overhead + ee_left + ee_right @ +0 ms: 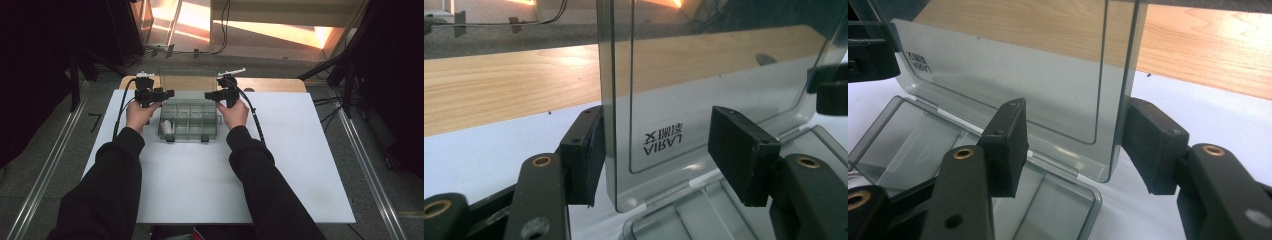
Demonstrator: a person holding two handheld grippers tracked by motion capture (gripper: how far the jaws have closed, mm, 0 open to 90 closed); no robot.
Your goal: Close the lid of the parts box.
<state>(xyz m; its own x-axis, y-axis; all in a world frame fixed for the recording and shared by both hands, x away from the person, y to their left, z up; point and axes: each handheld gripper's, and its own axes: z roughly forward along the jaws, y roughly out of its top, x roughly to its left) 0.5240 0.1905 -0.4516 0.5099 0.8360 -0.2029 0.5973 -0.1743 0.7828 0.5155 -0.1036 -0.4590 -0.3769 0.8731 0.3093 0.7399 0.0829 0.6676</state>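
High view: my left gripper [167, 93] and right gripper [210, 94] flank the upright clear lid [189, 80] of the compartment box [190, 120], at twelve o'clock on the table [200, 185]. Both fingers spread, straddling the lid's side edges without pinching.

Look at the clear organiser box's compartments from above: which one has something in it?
The front-left compartment, nearest the left hand, holds a small white object; the others look empty.

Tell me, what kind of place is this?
Probably a lab recording bench: a white board over a wooden table, dark frame rails on the floor, cables behind, and a clear compartment box.
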